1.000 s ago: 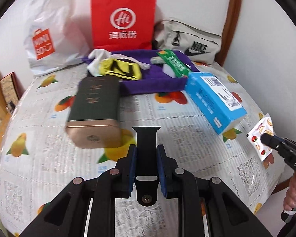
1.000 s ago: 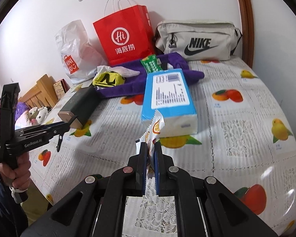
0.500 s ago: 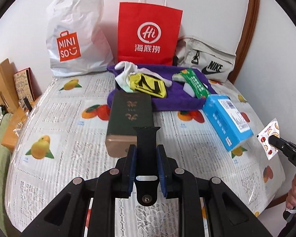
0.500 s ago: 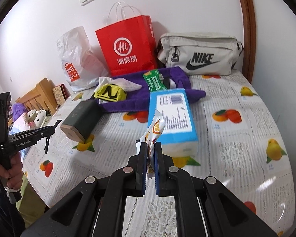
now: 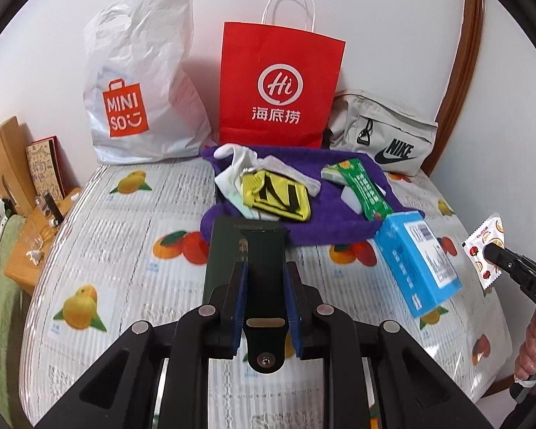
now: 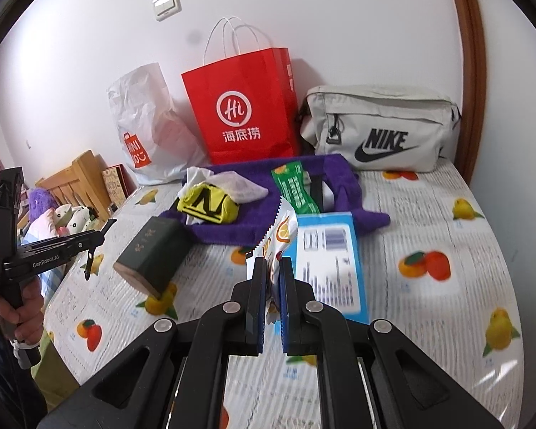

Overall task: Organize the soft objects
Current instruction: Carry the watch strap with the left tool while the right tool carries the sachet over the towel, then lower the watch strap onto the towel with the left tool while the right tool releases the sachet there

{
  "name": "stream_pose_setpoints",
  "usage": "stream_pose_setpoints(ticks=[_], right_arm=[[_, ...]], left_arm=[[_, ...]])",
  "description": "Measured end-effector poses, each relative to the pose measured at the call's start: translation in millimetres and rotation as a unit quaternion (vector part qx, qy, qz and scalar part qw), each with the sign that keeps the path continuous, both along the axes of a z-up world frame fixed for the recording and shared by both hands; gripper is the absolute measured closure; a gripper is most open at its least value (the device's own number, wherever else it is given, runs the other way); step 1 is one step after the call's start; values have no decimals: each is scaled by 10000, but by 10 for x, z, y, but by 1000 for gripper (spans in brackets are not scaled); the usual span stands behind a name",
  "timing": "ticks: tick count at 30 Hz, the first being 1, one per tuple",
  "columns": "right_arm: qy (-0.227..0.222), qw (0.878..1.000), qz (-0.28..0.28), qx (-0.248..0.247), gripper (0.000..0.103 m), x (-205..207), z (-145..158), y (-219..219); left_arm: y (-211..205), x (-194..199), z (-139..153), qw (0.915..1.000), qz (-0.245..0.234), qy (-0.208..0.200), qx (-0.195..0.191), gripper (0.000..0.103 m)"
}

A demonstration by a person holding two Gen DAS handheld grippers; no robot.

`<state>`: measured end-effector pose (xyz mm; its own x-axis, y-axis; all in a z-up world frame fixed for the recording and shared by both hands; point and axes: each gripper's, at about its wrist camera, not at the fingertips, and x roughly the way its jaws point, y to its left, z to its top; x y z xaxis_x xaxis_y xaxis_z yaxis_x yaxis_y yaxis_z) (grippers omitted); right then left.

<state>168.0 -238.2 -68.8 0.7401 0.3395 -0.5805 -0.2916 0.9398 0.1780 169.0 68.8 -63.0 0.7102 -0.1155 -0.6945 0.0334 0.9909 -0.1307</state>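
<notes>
We are lifting both grippers off the bed (image 5: pixel 132 221): left gripper (image 5: pixel 263 287) clamped on the black strap (image 5: pixel 264 250), right gripper (image 6: pixel 272 277) clamped on the snack sachet (image 6: pixel 282 228), now carried clear toward the far bags.

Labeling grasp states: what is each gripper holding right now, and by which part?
Left gripper pinches a black watch strap partway along its length, one end sticking forward past the jaws. Right gripper clamps a small fruit-print sachet by its lower end.
</notes>
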Motion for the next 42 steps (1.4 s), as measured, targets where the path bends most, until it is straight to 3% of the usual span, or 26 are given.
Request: stream_pose_setpoints(ticks=[11,24,30,36,42], right_arm=[[-103,9999,-4,17,96,511,176,14],[-125,9997,156,151,96,1397,318,133],[-162,9994,285,112,96,1818,348,256],[-35,9994,310,172,96,2099,207,273],[385,9979,459,252,96,2284,-66,275]], left_arm=[[-26,469,129,9999,10,-70,115,83],[-105,1220,158,9998,9,41,182,83],[-224,1614,182,9991,-83,33,422,83],[-257,1956,59,9992,-117,133,348,83],[-235,2156,-116,9993,-125,227,273,83]])
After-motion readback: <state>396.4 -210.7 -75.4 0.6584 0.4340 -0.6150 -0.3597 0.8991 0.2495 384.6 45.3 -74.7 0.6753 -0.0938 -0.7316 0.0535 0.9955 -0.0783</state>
